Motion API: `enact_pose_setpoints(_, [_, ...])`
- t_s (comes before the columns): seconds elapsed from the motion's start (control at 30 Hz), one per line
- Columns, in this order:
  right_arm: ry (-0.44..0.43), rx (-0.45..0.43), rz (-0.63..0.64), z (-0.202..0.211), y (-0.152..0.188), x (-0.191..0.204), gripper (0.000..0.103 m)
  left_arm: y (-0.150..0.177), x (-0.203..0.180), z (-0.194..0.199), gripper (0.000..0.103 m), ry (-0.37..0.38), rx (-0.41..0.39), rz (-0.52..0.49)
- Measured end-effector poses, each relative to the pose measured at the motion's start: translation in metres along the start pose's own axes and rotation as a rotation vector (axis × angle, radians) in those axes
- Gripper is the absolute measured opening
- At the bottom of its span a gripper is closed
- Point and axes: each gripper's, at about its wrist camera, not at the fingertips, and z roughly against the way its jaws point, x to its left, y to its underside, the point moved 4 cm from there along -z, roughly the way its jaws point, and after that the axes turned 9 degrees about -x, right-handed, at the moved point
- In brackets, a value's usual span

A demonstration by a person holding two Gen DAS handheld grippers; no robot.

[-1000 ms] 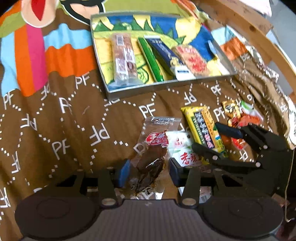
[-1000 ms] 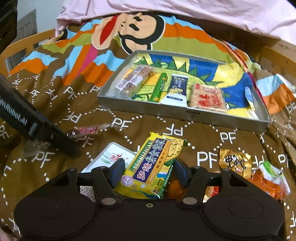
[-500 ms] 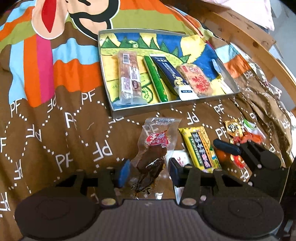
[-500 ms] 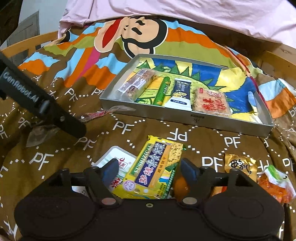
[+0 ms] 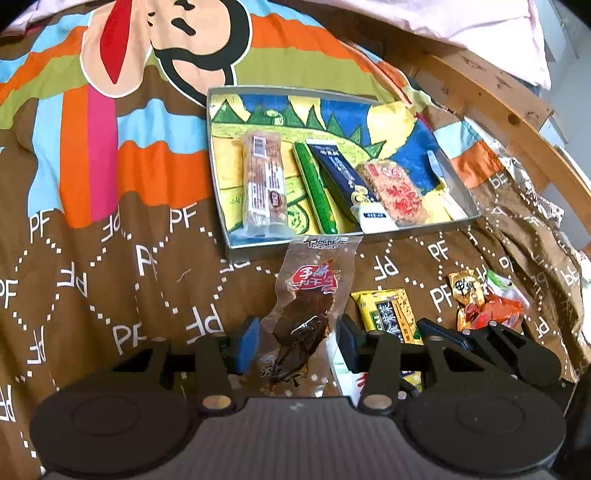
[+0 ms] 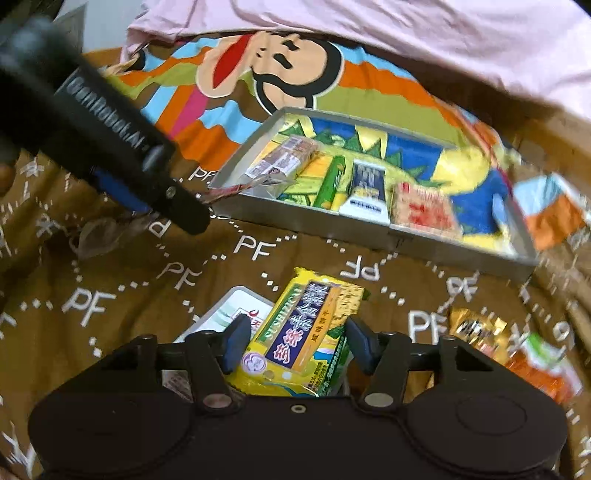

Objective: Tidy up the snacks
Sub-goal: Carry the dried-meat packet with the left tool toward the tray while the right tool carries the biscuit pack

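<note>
- Tray point(image 5: 376, 242) lies on the bedspread point(image 5: 110, 258), toward its far side; pillow point(image 6: 369, 33) behind it.
- In tray, left to right in the left wrist view: clear-wrapped bar point(image 5: 264, 184), stick packet point(image 5: 316, 188), flat box point(image 5: 347, 184), square cracker pack point(image 5: 397, 192). All lie side by side near the front wall.
- Meat snack pouch point(image 5: 310, 306) sits between the left gripper's point(image 5: 295, 345) fingers, its far end over the tray's front wall.
- Biscuit pack point(image 6: 306, 336) lies nearer than the tray, between the right gripper's point(image 6: 295, 345) closing jaws, partly on a flat white packet point(image 6: 229, 314).
- Two small sachets point(image 5: 484, 299) lie right of the biscuit pack.
</note>
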Motion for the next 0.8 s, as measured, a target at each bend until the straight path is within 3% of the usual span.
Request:
enact_pose_setpoints(0.33, [0.080,-0.060,0.304,0.003,0.005,0.021,0.055,-0.002,-0.001,0.001,0.050,0.008,-0.019,0.007])
enact_pose_setpoints(0.6, [0.081,-0.047,0.248,-0.002,0.002,0.013,0.055,-0.002,-0.001,0.002,0.050,0.012,-0.023,0.003])
enact_pose_setpoints(0.8, [0.130,-0.109,0.393,0.005,0.001,0.023,0.055,-0.003,-0.001,0.005,0.050,0.017,-0.047,0.012])
